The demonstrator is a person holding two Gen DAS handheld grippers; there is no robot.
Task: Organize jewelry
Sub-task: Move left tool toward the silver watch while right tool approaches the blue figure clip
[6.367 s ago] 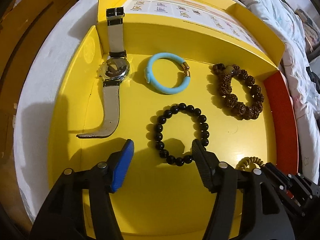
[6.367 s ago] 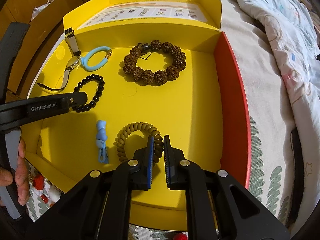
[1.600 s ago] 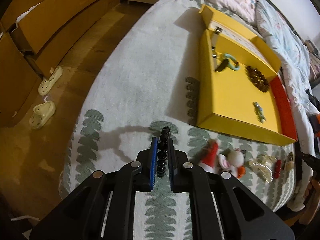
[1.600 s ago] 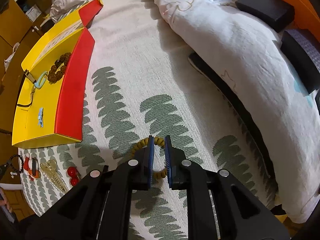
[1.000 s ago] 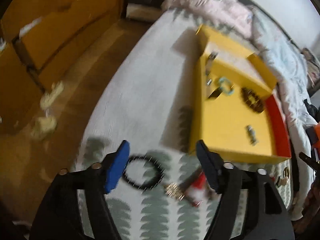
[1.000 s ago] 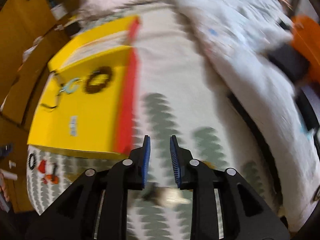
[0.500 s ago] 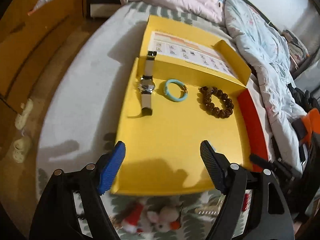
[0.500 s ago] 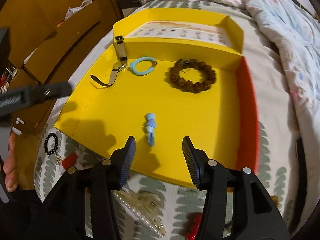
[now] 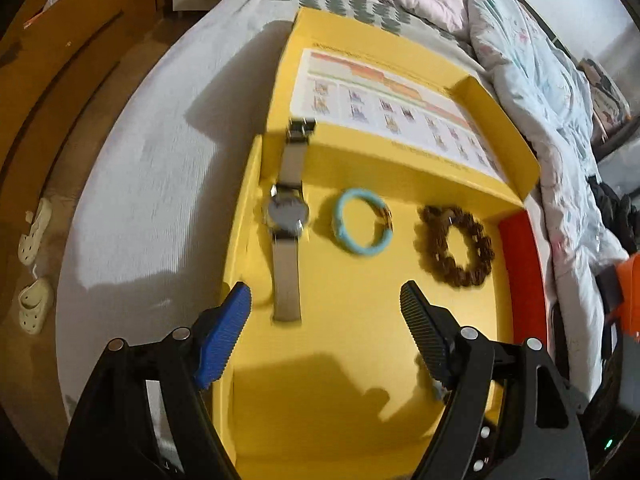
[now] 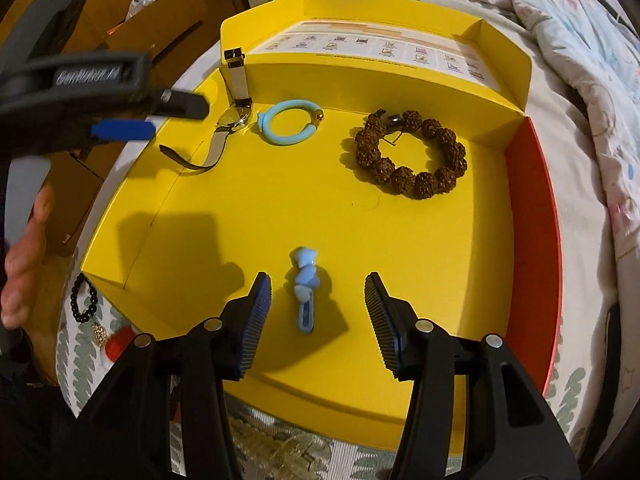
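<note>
Over the yellow tray (image 9: 352, 332) my left gripper (image 9: 325, 292) stands open and empty, just short of the strap end of the silver watch (image 9: 289, 216). Beyond it lie a light blue bangle (image 9: 362, 227) and a brown bead bracelet (image 9: 456, 246). My right gripper (image 10: 317, 282) is open low over the tray's front, and a blue hair clip (image 10: 305, 292) lies between its fingers untouched. In the right wrist view the left gripper (image 10: 176, 118) hovers beside the watch (image 10: 234, 118). A black bead bracelet (image 10: 84, 298) lies on the bedspread, left of the tray.
The tray has a raised back flap with a printed sheet (image 10: 380, 46) and a red right wall (image 10: 532, 240). A red trinket (image 10: 120, 342) and a clear hair claw (image 10: 280, 452) lie on the bedspread in front. A quilt (image 9: 540, 80) is heaped at the right. Slippers (image 9: 34, 264) sit on the floor.
Both grippers let go of their bracelets on the bedspread and swung back over the tray. The right jaws widened, and now both grippers sit closer to the tray's contents.
</note>
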